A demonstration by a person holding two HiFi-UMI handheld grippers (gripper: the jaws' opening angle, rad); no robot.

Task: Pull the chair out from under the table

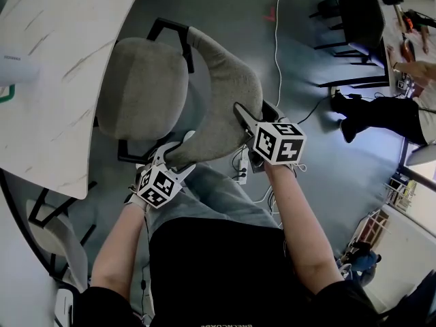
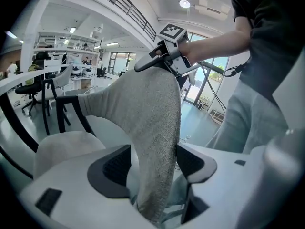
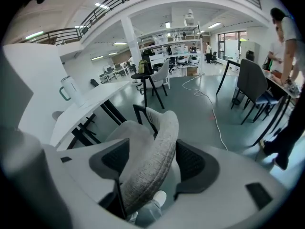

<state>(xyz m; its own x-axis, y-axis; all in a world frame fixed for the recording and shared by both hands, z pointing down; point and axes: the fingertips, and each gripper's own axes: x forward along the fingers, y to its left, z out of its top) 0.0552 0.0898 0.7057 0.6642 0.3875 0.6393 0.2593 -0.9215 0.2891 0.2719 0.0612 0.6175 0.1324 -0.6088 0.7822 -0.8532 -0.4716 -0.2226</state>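
The desk (image 1: 41, 80) is at left and carries a white bottle (image 3: 71, 92) whose print is too small to read. The chair (image 1: 143, 87) faces it, seat just beside the desk's edge. Its curved backrest (image 1: 218, 94) is nearest the person and runs top to bottom in the head view. The left gripper (image 1: 174, 161) and right gripper (image 1: 251, 114) straddle the backrest's ends, jaws wide, unclamped. Only the left gripper view shows one pad (image 2: 190, 163) brushing the fabric.

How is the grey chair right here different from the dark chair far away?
The light grey fabric chair is pale; the dark chair across the room is nearly black. The grey chair's backrest sits between the open jaws of the left gripper and right gripper; no gripper is near the dark chair. Both have black legs.
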